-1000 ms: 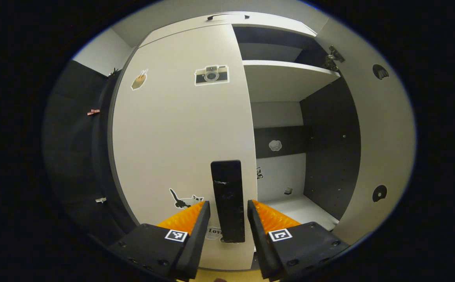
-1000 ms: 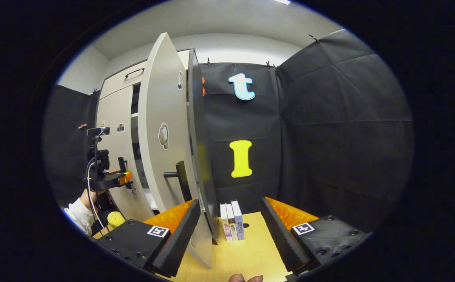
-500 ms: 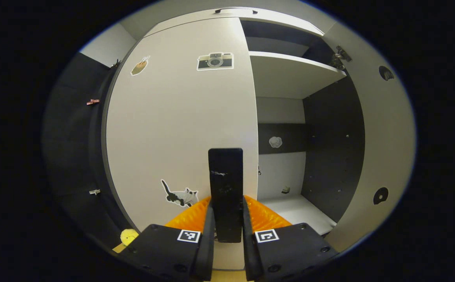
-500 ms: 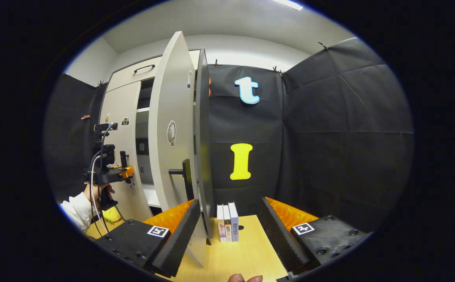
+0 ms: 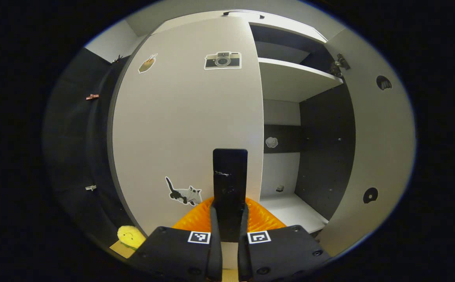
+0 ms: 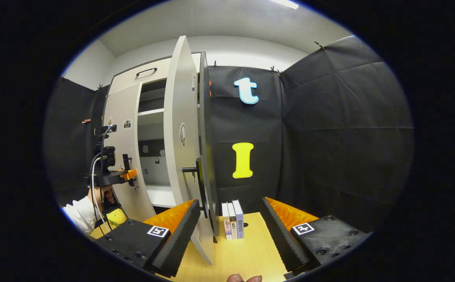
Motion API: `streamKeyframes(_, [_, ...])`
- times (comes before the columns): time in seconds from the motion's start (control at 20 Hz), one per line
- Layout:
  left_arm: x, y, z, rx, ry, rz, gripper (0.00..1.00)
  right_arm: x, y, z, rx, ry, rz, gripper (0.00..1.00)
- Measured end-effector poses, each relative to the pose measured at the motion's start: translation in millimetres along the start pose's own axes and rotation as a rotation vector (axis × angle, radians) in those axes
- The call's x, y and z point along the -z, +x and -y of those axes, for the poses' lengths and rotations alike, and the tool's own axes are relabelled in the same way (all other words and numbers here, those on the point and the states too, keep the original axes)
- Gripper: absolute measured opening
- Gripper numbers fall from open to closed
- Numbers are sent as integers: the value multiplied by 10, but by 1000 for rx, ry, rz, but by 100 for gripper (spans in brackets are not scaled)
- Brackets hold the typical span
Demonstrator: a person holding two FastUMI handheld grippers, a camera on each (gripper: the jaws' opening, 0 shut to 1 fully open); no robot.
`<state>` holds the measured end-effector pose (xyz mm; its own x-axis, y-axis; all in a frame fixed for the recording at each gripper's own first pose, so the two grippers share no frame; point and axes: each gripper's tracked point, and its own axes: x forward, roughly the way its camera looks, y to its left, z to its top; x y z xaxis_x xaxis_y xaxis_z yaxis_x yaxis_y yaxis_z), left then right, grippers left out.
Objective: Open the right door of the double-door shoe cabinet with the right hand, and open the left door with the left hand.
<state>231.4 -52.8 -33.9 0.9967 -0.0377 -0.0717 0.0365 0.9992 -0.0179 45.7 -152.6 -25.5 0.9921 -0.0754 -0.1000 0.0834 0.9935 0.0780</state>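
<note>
Left gripper view: left gripper (image 5: 229, 231) clamped on the upright black bar handle (image 5: 230, 180) of the closed white left door (image 5: 188, 125).
Right of that handle, the white right door (image 6: 182, 156) stands swung out; right gripper (image 6: 229, 235) fingers apart, three upright books (image 6: 232, 220) on the wooden surface (image 6: 247, 254) between them.

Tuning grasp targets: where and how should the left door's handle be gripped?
Grip the left door handle on its lower part, head-on from the front, fingers either side: it is a flat upright bar standing off the left door. The left gripper is pinching there.

Ahead of the right gripper, black cloth walls (image 6: 329, 129) rise behind a pale wooden tabletop (image 6: 247, 254); white ceiling (image 6: 211, 19) above.
</note>
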Motion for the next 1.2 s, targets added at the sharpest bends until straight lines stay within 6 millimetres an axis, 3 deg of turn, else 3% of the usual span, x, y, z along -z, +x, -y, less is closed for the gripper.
streamKeyframes(0.2, [18,-465,-176,15,-20,-6,20,9,-67,-50,1,37,-2,98])
streamKeyframes(0.4, [38,-804,-377,31,-20,-21,20,-35,-78,-190,-10,44,6,98])
streamKeyframes(0.9, [71,-1341,-921,25,-50,-28,18,-70,-202,-881,-79,-19,21,98])
streamKeyframes(1.2, [85,-1495,-1212,28,-71,-24,18,50,-184,-1271,-130,9,-11,98])
